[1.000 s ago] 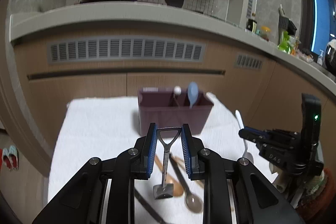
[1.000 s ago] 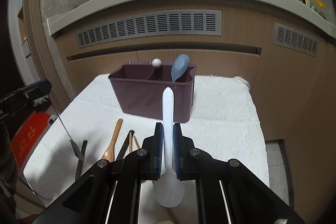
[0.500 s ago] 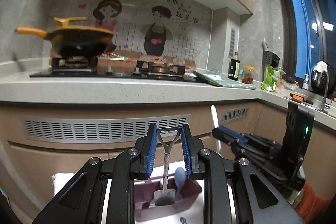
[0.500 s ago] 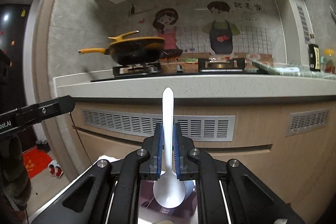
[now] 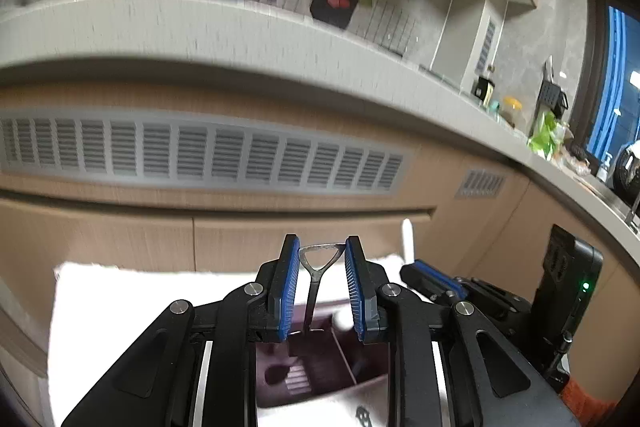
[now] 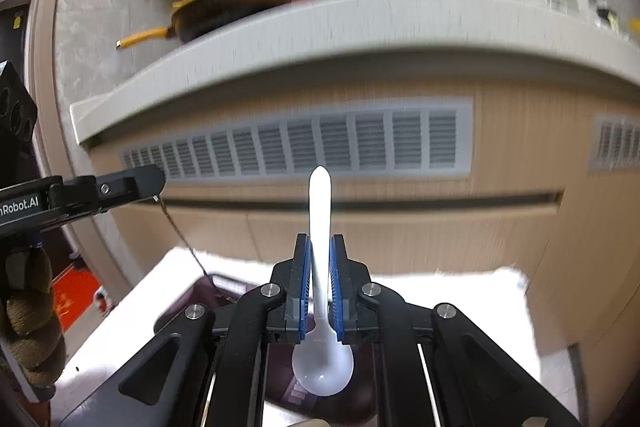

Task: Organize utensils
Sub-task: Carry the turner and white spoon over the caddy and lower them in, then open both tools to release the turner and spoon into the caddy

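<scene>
Both grippers dropped back down in the last half sec: views went from level w/ the stove to looking into the dark purple plastic caddy w/ divider (image 5: 320, 367), which sits on the white towel-covered table (image 5: 120, 307). So it's insertion phase now, I'd say, not transit.

Left gripper (image 5: 322, 291): pads clamped on the triangular loop handle of the small metal shovel-shaped spoon (image 5: 314, 283), which hangs head-down, tip at or just inside the caddy's left compartment (can't tell if it's touching bottom).

Right gripper (image 6: 319, 287): jaws tight on the stem of the white plastic spoon (image 6: 322, 371), bowl down, hovering over the caddy's right side; handle sticks up past the fingers.

Neither released yet. Next = lower a bit, then open.

Around: yellow-handled pan (image 6: 236, 7) on the counter (image 6: 360, 23) far back, vent grille (image 6: 304, 143) on the cabinet front, red mat (image 6: 72, 295) on the floor at left. Nothing blocks the drop; only risk is the two grippers crowding each other, being close side by side.
</scene>
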{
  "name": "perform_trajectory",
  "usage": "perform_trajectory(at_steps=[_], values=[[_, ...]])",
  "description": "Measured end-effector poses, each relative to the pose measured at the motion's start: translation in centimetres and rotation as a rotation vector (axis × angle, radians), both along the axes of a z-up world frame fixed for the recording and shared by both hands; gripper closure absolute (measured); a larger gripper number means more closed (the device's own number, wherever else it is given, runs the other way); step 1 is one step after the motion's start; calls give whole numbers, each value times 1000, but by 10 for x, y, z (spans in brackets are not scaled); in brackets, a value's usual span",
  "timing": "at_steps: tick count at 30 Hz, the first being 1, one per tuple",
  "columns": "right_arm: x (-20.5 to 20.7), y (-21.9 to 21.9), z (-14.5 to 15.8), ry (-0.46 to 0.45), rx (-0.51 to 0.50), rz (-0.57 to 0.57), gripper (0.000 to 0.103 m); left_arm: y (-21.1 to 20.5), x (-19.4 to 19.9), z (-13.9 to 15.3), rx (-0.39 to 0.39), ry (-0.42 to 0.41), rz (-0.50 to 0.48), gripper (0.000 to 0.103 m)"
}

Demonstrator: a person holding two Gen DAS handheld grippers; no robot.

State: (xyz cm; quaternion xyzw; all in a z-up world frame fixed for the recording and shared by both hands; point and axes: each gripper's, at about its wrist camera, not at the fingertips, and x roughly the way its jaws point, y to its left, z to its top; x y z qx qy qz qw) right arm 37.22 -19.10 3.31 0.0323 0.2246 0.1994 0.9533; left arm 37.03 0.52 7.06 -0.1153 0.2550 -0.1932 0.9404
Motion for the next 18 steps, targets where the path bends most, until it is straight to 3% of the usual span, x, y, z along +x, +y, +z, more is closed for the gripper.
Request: perform_trajectory(at_steps=[3, 5, 7, 12, 18], values=[[4, -5, -17, 103, 18, 16, 90, -6, 5, -18, -19, 61, -43, 75], [-2, -8, -21, 104, -7, -14, 86, -7, 5, -22, -11, 72, -33, 65], [-14, -13, -19, 91, -29, -31, 86, -6, -2, -20, -11, 63, -20, 61], [-58, -22, -21, 102, -95, -41, 86, 7, -41, -10, 44, 35, 48, 61], [-121, -7, -43, 217, -194, 86, 86, 32, -108, -40, 137, 116, 124, 61]])
